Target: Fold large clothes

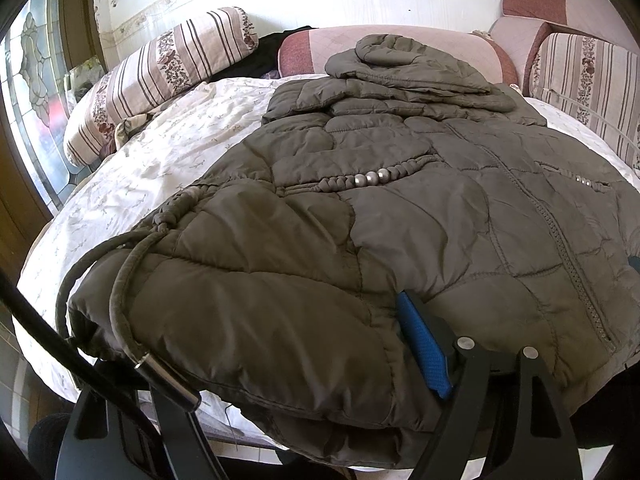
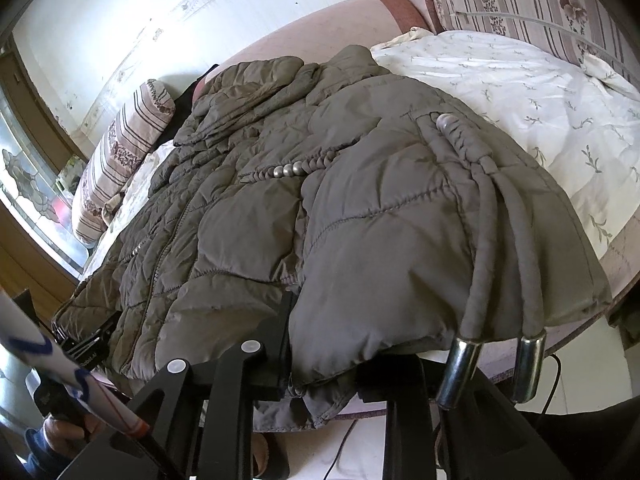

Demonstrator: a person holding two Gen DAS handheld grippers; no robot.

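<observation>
A big puffy brown coat [image 1: 360, 208] is lying spread out on a bed with a white flowery sheet [image 1: 160, 152]. The coat is stretching away in front of both tongs, and its bottom edge is hanging over the near side of the bed, right at the tongs.

The left tongs [image 1: 304, 364] are standing wide open. The coat's bottom edge is lying between the two fingers, with the blue pad [image 1: 424, 352] of one finger poking up out of the cloth. You cannot tell if they are squeezing anything.

The right tongs [image 2: 352, 344] are also standing wide open, with a fold of the coat's edge drooping down between the fingers. One black finger [image 2: 284, 328] is touching the cloth on the left of that fold.

Two cords with shiny metal tips [image 2: 456, 368] are dangling off the coat just right of the right tongs. Far ahead, the coat's hood [image 1: 400, 64] is sitting folded. A striped pillow [image 1: 160, 76] is lying far off to the left.
</observation>
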